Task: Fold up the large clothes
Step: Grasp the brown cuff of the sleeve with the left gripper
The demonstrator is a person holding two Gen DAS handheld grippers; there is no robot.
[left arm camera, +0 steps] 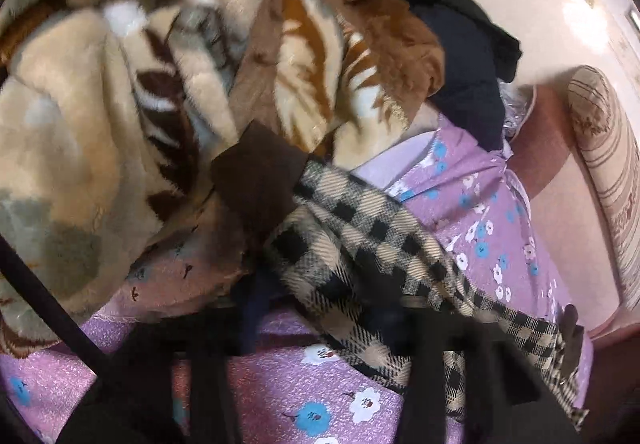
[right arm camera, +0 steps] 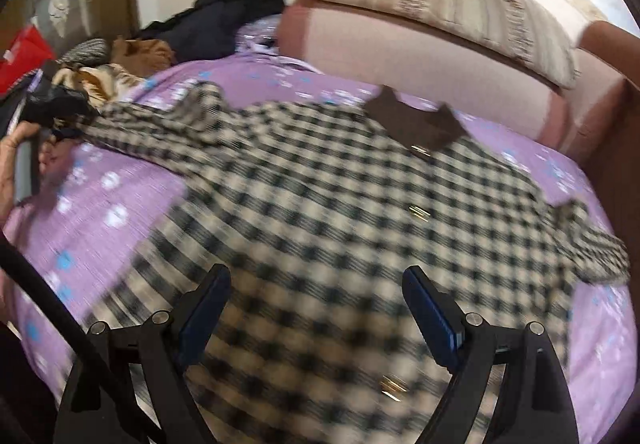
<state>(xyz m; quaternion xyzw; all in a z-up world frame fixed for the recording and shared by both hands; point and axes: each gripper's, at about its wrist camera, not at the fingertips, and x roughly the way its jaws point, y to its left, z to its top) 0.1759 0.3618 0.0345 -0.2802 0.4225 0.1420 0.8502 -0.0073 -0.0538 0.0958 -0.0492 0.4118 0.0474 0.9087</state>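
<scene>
The right claw (right arm camera: 316, 308) points downward with its two fingers spread wide and nothing between them. The left claw (right arm camera: 60, 112), held in a hand (right arm camera: 16, 160), has its fingers drawn close on checked cloth.

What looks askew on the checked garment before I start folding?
The checked garment lies spread on the purple floral sheet, but one sleeve is dragged out sideways toward the left hand-held gripper, which has it pinched. The opposite sleeve lies bunched near the sheet's edge. Nothing looks torn.
</scene>
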